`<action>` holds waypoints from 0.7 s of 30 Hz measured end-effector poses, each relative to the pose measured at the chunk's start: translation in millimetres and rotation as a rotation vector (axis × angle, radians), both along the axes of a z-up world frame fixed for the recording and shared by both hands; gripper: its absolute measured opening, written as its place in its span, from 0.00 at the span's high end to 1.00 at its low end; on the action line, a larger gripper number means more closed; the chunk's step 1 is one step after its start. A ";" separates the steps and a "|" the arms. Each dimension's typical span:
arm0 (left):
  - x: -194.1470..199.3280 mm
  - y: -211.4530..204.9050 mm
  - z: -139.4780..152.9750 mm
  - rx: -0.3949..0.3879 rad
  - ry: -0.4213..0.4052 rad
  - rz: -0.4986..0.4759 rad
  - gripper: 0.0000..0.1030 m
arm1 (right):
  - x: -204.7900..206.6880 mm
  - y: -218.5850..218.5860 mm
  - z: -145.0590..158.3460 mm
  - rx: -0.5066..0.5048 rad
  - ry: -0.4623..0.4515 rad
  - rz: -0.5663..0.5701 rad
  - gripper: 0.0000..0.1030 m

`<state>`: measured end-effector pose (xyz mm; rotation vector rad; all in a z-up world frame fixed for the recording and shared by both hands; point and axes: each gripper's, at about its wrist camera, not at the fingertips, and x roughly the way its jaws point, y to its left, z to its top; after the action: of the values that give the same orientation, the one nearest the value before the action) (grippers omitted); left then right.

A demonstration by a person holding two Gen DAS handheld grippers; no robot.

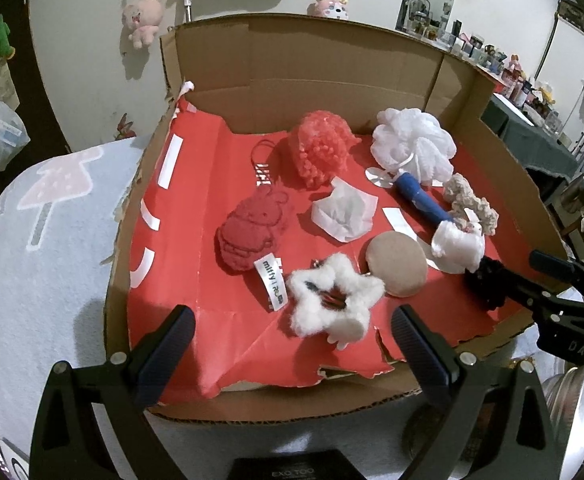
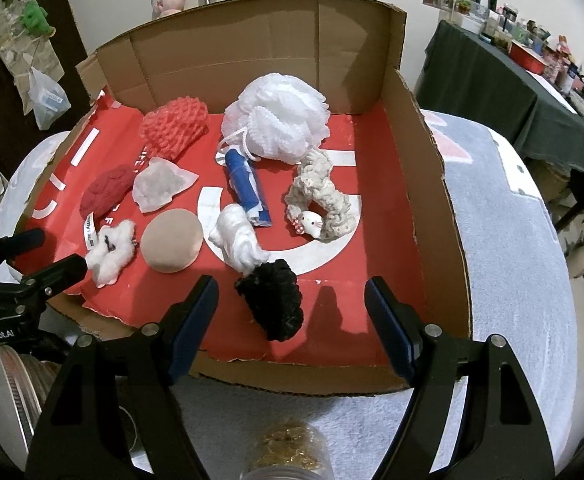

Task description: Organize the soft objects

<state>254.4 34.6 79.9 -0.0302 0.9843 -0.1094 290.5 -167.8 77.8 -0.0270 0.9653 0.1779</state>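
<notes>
An open cardboard box [image 2: 431, 200] lined with red paper holds the soft things. Among them are a white mesh loofah [image 2: 280, 116], a coral bobbled puff [image 2: 176, 128], a red plush rabbit [image 1: 248, 232], a tissue [image 1: 343, 212], a beige round puff [image 2: 172, 240], a white fluffy star clip [image 1: 331, 300], a blue tube [image 2: 248, 188], a white cloth wad [image 2: 238, 240], a cream crochet scrunchie [image 2: 323, 196] and a black scrunchie [image 2: 276, 304]. My left gripper [image 1: 292, 314] hangs open just before the star clip. My right gripper [image 2: 292, 284] is open above the black scrunchie, its pads clear of it.
The box rests on a pale blue printed cloth [image 2: 511, 260]. Its torn front edge [image 1: 331, 376] is low; the back and right walls stand tall. A metal tin [image 1: 571, 400] sits between the grippers, and a jar of gold bits [image 2: 288, 452] lies under the right one. A cluttered dark table [image 2: 491, 68] stands behind.
</notes>
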 end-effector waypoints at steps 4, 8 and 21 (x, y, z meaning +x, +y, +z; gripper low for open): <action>-0.2 -0.3 0.2 -0.001 -0.001 0.000 0.03 | -0.9 -0.6 0.4 -0.003 -0.009 -0.002 0.27; -0.4 -0.1 0.2 -0.003 -0.003 0.001 0.03 | -0.9 0.3 0.3 -0.008 -0.008 -0.002 0.27; -1.1 0.6 0.9 -0.001 -0.006 0.007 0.03 | -2.2 2.7 0.7 -0.021 -0.018 -0.004 0.27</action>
<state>253.3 35.1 80.8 -0.0344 0.9780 -0.1040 288.4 -165.1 78.5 -0.0457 0.9496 0.1640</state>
